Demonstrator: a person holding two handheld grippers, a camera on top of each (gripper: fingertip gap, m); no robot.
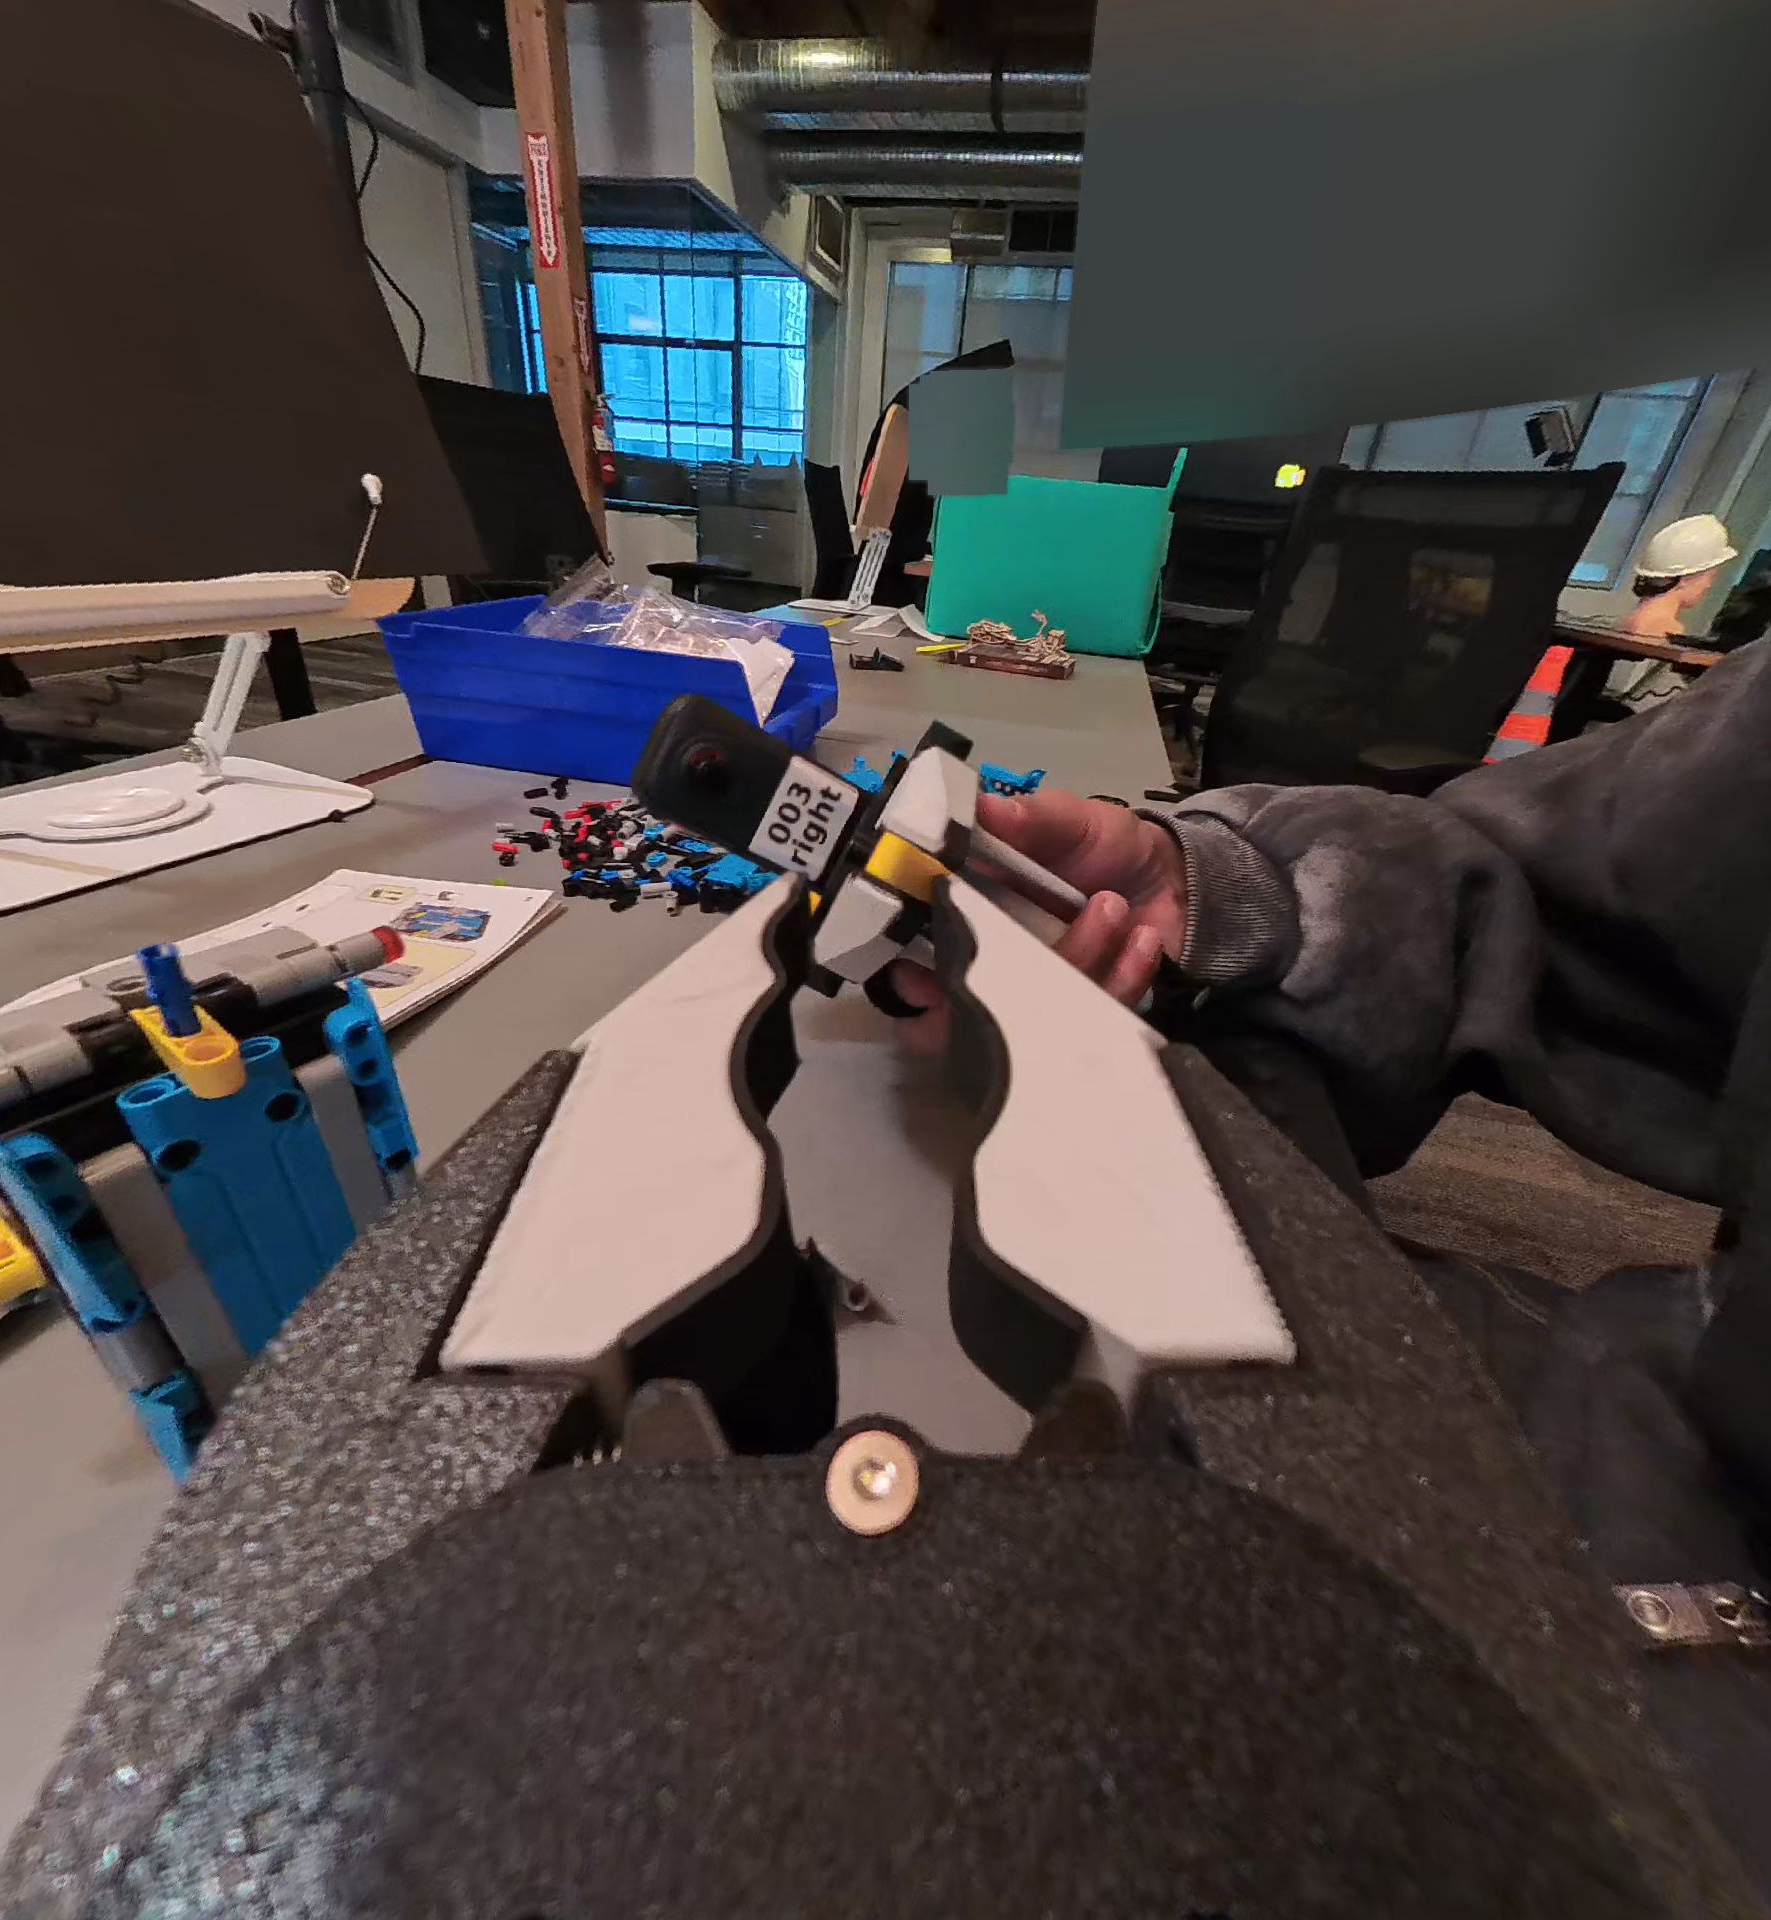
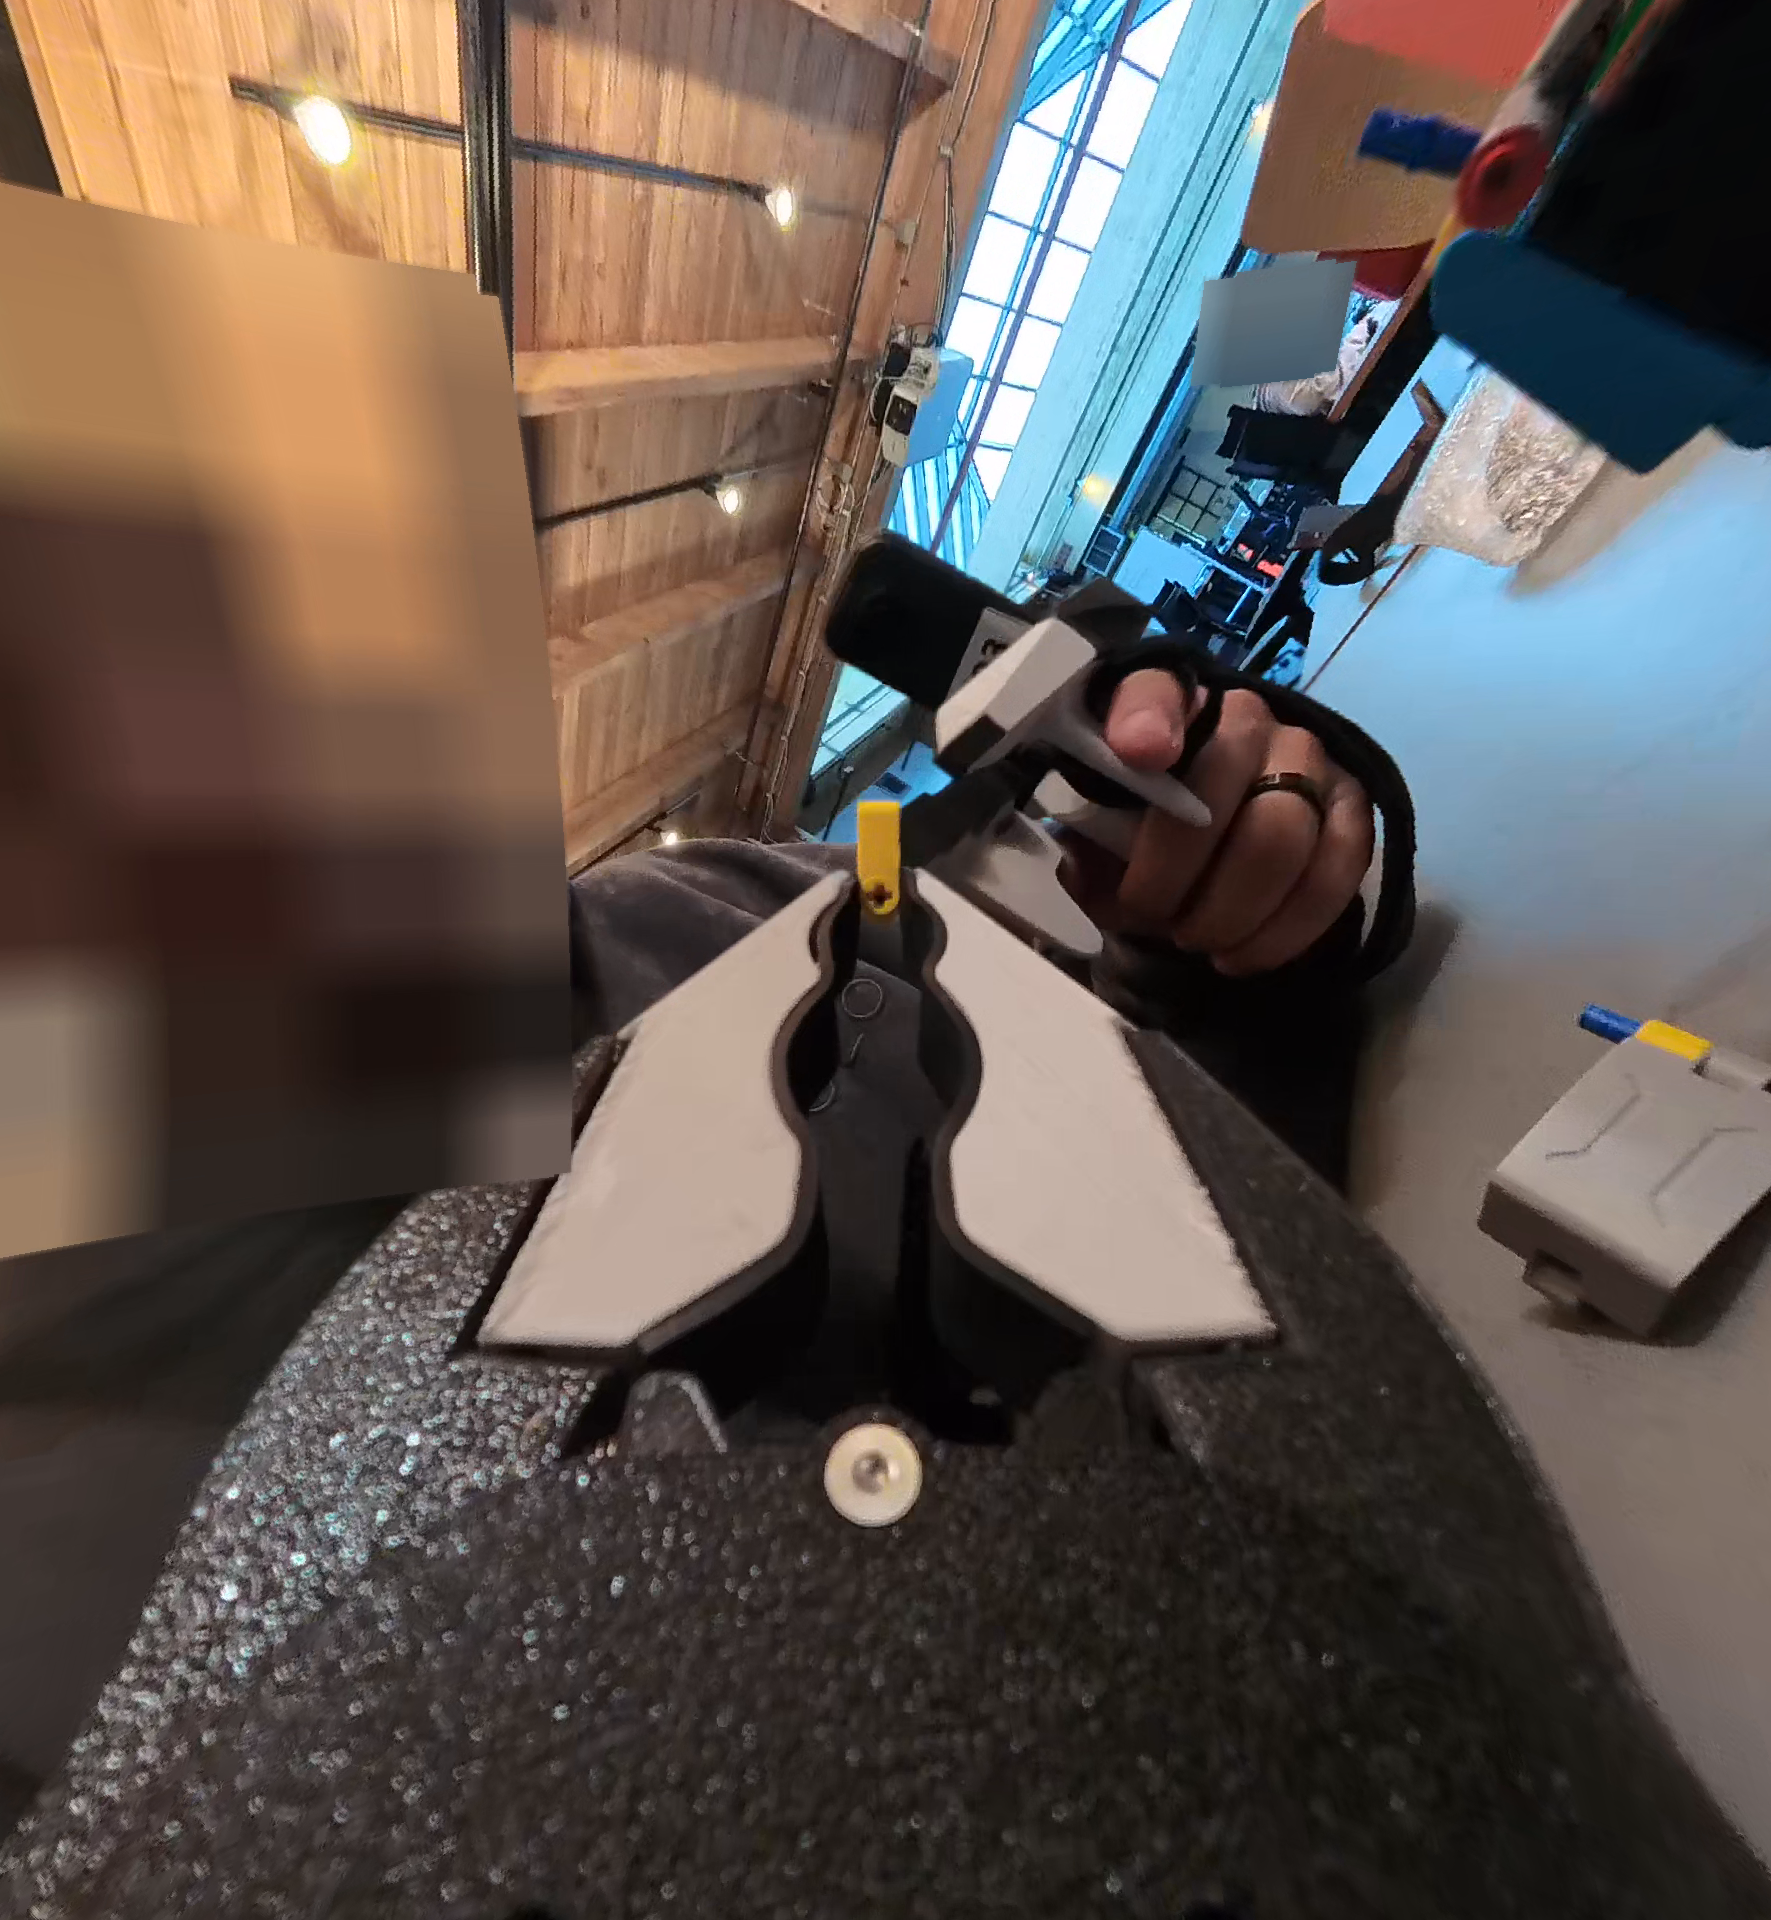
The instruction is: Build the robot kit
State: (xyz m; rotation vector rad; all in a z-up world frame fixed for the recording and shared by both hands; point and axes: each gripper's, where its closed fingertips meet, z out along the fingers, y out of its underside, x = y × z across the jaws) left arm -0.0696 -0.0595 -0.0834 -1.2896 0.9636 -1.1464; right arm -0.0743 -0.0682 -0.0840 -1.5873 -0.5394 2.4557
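My right gripper point(image 2: 881, 883) is shut on a small yellow connector piece point(image 2: 879, 844), which sticks out past its fingertips. In the left wrist view the right gripper point(image 1: 886, 868) is held by a hand point(image 1: 1099, 883) and pinches the yellow piece point(image 1: 907, 868). My left gripper point(image 1: 870, 896) is open, and its fingertips point(image 1: 787, 904) flank the right gripper's tips and the yellow piece without closing on them. The left gripper also shows in the right wrist view point(image 2: 995, 800), held by a hand wearing a ring point(image 2: 1255, 831), close beside the yellow piece.
A blue, grey and yellow brick model point(image 1: 216, 1122) stands at the left on the grey table point(image 1: 50, 1507). An instruction booklet point(image 1: 424, 925), a pile of small parts point(image 1: 632, 842), a blue bin point(image 1: 600, 675) and a white lamp base point(image 1: 133, 810) lie behind. A grey panel piece point(image 2: 1660, 1184) lies on the table.
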